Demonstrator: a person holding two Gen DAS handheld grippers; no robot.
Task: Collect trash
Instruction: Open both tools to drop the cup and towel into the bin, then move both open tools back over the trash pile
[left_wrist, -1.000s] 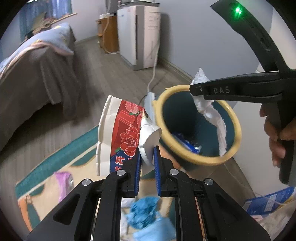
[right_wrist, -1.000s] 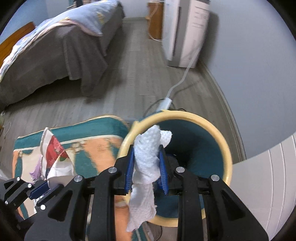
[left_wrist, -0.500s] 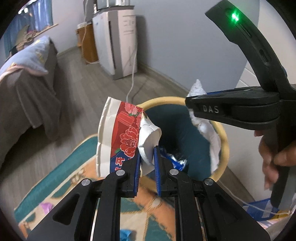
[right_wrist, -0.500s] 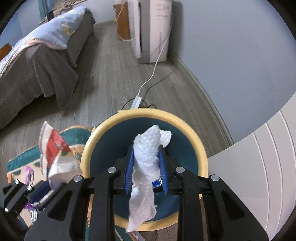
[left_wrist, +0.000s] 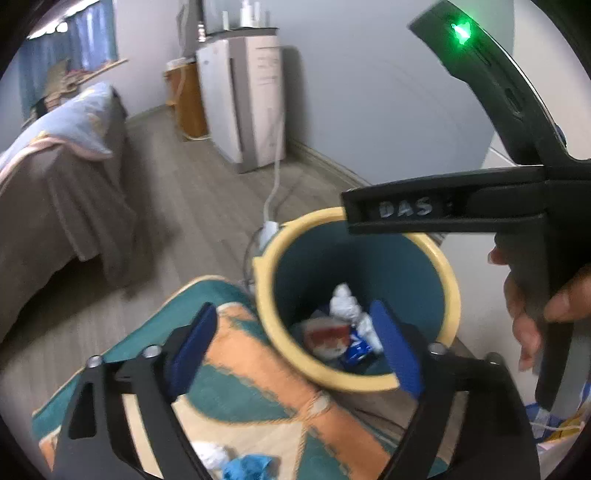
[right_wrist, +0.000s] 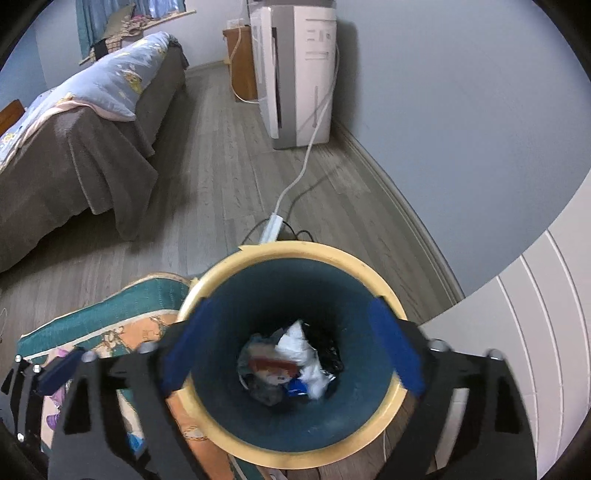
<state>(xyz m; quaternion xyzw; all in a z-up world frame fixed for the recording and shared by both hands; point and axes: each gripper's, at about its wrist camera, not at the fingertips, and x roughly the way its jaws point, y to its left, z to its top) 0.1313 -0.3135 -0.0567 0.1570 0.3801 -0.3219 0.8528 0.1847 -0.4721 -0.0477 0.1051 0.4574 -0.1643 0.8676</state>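
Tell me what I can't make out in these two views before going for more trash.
- Floor of the teal bin with the yellow rim: both views, covered by white crumpled paper and wrappers.
- Blue scrap on the patterned rug: left wrist view, blurred, cut by the bottom edge.
- Purple item: right wrist view, behind the left tongs.
- Blue packet: left wrist view, clipped at the right edge.

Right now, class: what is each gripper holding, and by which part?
Nothing. The left gripper and right gripper have just opened, empty; the white tissue and red wrapper lie in the bin.
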